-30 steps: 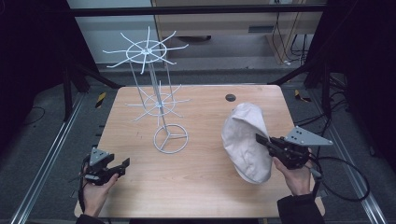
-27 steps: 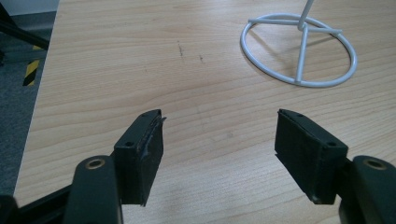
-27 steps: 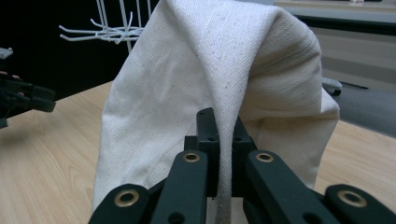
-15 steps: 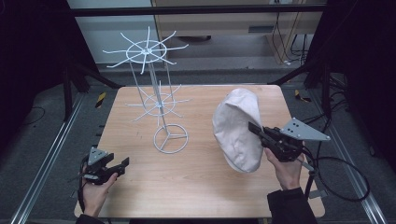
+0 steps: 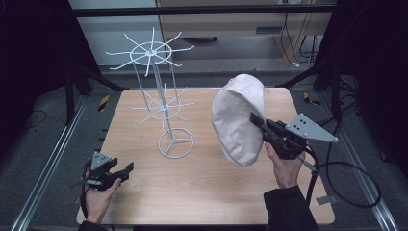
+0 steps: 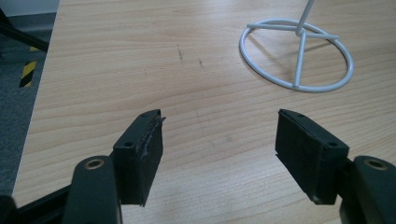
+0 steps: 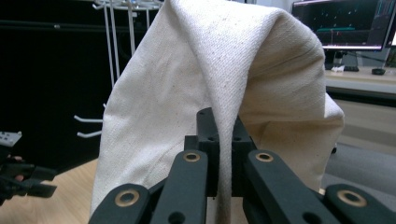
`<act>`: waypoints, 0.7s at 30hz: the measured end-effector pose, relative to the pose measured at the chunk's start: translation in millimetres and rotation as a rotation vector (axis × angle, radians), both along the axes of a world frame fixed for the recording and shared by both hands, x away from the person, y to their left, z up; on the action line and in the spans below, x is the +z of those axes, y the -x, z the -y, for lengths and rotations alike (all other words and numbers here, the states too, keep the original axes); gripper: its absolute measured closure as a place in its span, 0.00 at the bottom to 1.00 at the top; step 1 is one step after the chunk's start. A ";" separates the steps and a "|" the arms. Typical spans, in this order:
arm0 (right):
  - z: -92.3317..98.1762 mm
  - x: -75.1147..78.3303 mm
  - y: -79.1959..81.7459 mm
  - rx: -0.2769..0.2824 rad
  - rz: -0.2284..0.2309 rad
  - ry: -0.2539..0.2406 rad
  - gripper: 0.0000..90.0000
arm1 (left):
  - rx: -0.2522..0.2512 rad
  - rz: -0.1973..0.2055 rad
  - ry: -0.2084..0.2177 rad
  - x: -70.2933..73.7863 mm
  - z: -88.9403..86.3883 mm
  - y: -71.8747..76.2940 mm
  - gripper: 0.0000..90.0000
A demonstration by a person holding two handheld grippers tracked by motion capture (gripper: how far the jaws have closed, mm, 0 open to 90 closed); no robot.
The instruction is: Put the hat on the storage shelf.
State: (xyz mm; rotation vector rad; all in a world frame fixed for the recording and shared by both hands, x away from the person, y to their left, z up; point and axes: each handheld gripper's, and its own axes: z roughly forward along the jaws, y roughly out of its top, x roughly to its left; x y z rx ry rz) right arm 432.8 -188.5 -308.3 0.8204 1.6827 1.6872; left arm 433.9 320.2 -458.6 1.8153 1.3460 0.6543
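A cream cloth cap (image 5: pixel 239 118) hangs in the air over the right half of the table, held up by my right gripper (image 5: pixel 256 121), which is shut on a fold of it. In the right gripper view the cap (image 7: pixel 219 84) drapes over the two closed jaws. A white wire display stand (image 5: pixel 161 91) with two tiers of spokes rises left of the cap; its ring base (image 5: pixel 176 142) rests on the table. My left gripper (image 5: pixel 126 168) stands open near the front left corner, nothing between its pads (image 6: pixel 147 144), with the ring base (image 6: pixel 297 56) ahead of it.
The wooden table (image 5: pixel 192 192) has a small dark round object (image 5: pixel 214 95) half hidden behind the cap at the back. A black cable (image 5: pixel 349 185) loops off the right edge. Dark frame posts and floor rails surround the table.
My right gripper has lifted the cap off the table and carried it up and leftward, toward the stand. The left gripper has stayed in place.
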 end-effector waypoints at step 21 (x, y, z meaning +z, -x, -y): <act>-29.3 28.8 4.3 0.004 0.120 -0.042 0.99 | 0.003 -0.004 0.004 -0.9 -0.3 -0.2 0.36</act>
